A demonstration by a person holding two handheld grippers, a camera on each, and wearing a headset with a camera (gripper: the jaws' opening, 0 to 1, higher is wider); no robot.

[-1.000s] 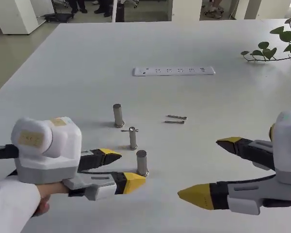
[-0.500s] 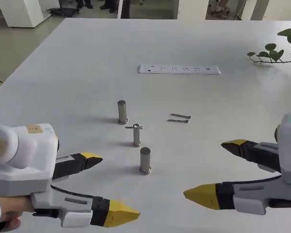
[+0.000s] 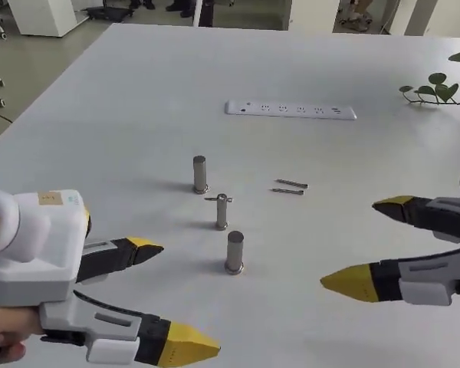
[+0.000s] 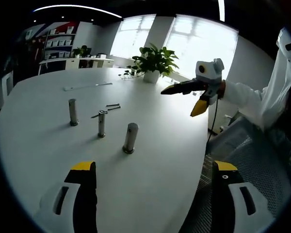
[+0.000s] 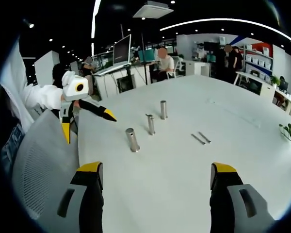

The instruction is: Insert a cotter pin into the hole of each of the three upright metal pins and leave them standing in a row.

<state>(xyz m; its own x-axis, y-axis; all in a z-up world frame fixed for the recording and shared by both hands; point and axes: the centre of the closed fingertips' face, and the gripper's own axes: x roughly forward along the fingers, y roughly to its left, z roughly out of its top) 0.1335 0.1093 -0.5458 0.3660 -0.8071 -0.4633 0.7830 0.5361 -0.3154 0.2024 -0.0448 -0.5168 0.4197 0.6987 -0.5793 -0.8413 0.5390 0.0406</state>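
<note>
white worktop (image 3: 138, 100): three upright pins (image 3: 221, 215) in row, middle one already pinned; two loose cotter pins (image 3: 290, 187) lie beside, likely thin, light, slippery, pinch near head end; left gripper (image 3: 185, 299), right gripper (image 3: 349, 243) jaws wide apart, empty

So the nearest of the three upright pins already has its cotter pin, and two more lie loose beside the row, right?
No: the head view shows the inserted cotter pin in the middle pin, not the nearest pin. Two loose cotter pins do lie beside the row.
</note>
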